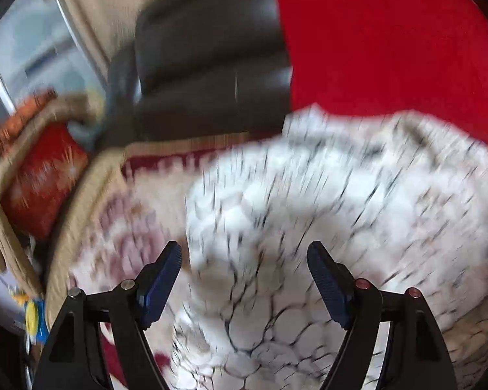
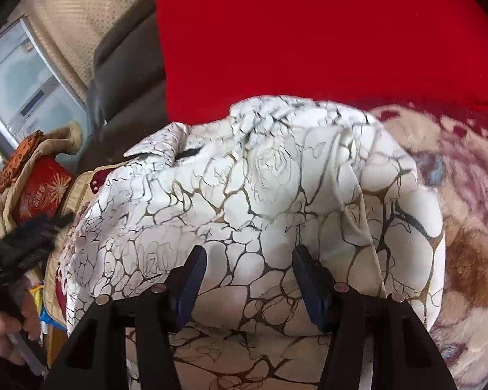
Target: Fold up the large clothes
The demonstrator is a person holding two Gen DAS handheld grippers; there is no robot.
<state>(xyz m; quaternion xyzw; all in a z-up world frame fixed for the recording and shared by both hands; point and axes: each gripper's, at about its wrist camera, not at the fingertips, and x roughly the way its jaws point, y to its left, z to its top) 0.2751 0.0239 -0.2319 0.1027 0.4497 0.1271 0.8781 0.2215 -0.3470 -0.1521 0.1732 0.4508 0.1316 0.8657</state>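
A white garment with a dark veined marble print (image 2: 244, 188) lies rumpled on a floral blanket (image 2: 465, 227). It is sharp in the right wrist view and smeared by motion in the left wrist view, where the garment (image 1: 325, 195) fills the middle and right. My left gripper (image 1: 244, 260) hangs open just above the garment's near left part, with nothing between its blue pads. My right gripper (image 2: 249, 260) stands with its jaws partly apart over a raised fold of the garment. The inner faces of both pads show bare, so they are not pressing on the cloth.
A large red cloth (image 2: 309, 32) covers the back, next to a dark leather backrest (image 1: 205, 65). At the left edge stand a red box (image 2: 40, 191) and beige fabric. A person's hand (image 2: 3, 334) shows at the lower left of the right wrist view.
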